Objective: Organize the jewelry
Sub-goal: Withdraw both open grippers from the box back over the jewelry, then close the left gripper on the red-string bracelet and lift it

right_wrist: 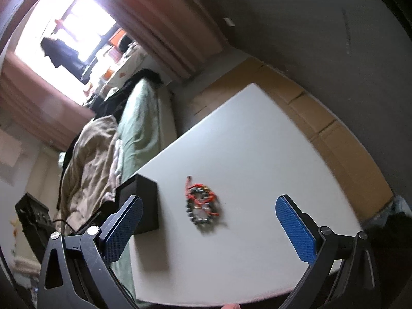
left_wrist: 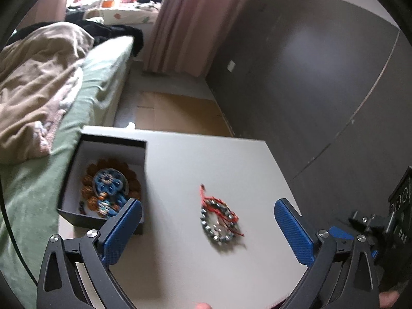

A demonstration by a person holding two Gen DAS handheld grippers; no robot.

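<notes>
1. Left wrist view: the left gripper (left_wrist: 208,228) hangs above a white table (left_wrist: 206,159) with its blue fingers (left_wrist: 123,228) spread wide and nothing between them.
2. One beaded bracelet (left_wrist: 219,219), grey beads tangled with red cord, lies on the table at lower centre of the frame, between the two fingers as seen from the camera and apart from both.
3. One open black box (left_wrist: 103,180) sits at the table's left edge, centre left of the frame. It holds a blue and orange heap of jewelry (left_wrist: 110,190); the pieces are too blurred to count.
4. The left finger's tip overlaps the box's near corner in this view.
5. A bed with a green sheet (left_wrist: 33,193) and a beige blanket (left_wrist: 36,85) fills the left of the frame; a pink curtain (left_wrist: 185,20) hangs at top centre.
6. Right wrist view: the right gripper (right_wrist: 209,229) is also wide apart and holds nothing.
7. The bracelet (right_wrist: 202,204) lies at centre, just right of the box (right_wrist: 144,206), not touching it.
8. Flattened cardboard (right_wrist: 334,139) covers the floor at right of the table (right_wrist: 257,154).
</notes>
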